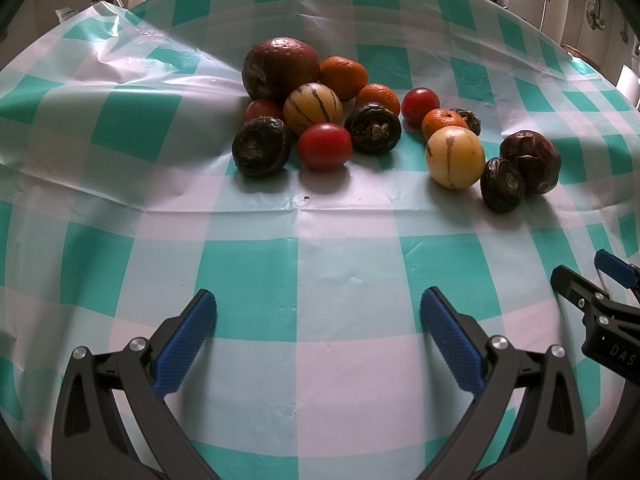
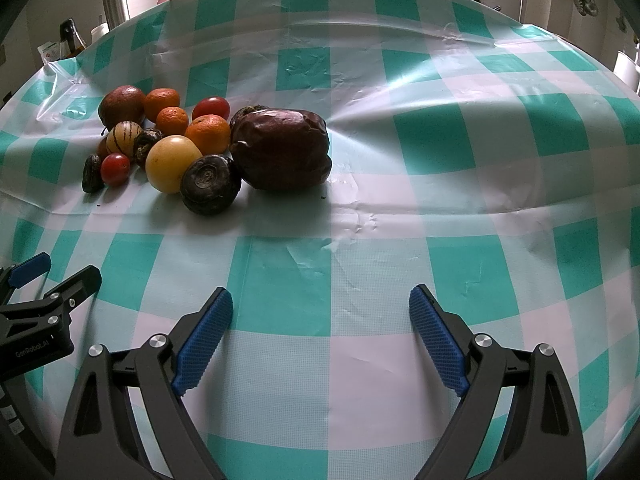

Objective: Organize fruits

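Fruits [image 1: 320, 120] sit heaped at 12 o'clock on the checked surface [image 1: 320, 248], unsorted; left claw [image 1: 318, 316] and right claw [image 2: 320, 312] wait at 6 o'clock, both spread wide and empty, likely ready for picking.

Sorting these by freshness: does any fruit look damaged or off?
Yes. The dark red fruit at the right end of the pile looks shrivelled, its skin wrinkled and caved in. The tablecloth is also rumpled behind the pile.
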### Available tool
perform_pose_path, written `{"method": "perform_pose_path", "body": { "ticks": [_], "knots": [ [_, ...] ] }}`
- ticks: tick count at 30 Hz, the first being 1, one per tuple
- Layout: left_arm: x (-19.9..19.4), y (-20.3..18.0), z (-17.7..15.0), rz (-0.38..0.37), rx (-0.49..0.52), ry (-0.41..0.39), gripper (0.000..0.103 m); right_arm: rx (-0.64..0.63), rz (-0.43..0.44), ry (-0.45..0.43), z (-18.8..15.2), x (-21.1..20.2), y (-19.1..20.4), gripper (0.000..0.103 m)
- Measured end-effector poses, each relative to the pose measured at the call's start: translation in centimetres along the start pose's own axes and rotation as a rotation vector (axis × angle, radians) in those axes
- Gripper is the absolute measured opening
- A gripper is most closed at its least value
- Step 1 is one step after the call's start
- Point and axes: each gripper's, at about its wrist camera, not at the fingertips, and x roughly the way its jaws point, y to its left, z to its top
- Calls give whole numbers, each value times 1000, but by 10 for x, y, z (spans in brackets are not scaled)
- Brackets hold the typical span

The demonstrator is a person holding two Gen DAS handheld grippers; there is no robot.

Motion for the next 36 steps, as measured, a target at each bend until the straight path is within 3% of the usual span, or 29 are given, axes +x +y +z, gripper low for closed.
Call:
{"method": "perform_pose_path", "body": {
  "ticks": [26, 32, 36],
  "knots": [
    [0, 0, 0, -2, 0, 0, 102, 7, -4, 2, 0, -1, 1, 87],
    [-2, 6, -1, -82, 98, 27, 102, 1, 2, 12, 2, -6, 5, 87],
    [-5, 31, -2, -101, 57, 18, 102, 3, 79, -5, 12, -2, 6, 87]
  ]
}}
